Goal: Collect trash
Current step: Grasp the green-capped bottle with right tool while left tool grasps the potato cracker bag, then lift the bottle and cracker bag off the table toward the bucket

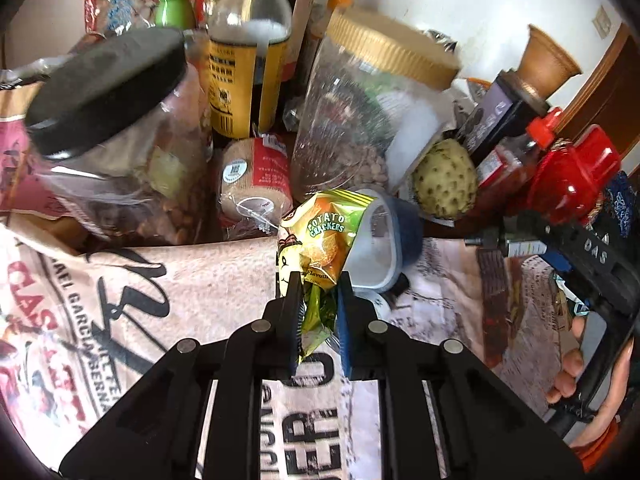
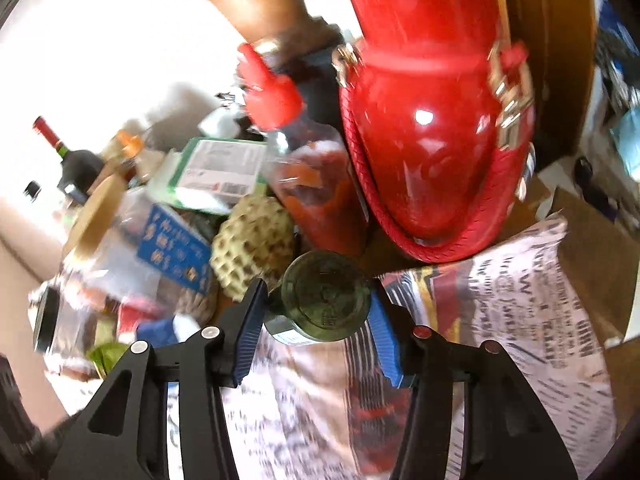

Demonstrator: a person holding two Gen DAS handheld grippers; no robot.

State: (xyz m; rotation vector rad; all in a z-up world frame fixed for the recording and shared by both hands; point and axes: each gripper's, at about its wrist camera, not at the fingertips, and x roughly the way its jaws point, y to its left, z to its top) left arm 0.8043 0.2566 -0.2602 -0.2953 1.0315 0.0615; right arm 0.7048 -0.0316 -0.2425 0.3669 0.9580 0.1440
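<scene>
A crumpled potato crackers packet (image 1: pixel 320 248) is pinched at its lower end between the fingers of the left claw (image 1: pixel 318 284), which is clenched on it, above a surface (image 1: pixel 180 280) covered with printed cloth. Just behind the packet a white tub with a blue rim (image 1: pixel 380 240) is seen, and a custard apple (image 1: pixel 444 180) lies further right. In the right wrist view, a small green glass bottle (image 2: pixel 324 296) is gripped on both sides by the blue pads of the right claw (image 2: pixel 320 300), bottom toward the camera, near a red handbag (image 2: pixel 432 140).
</scene>
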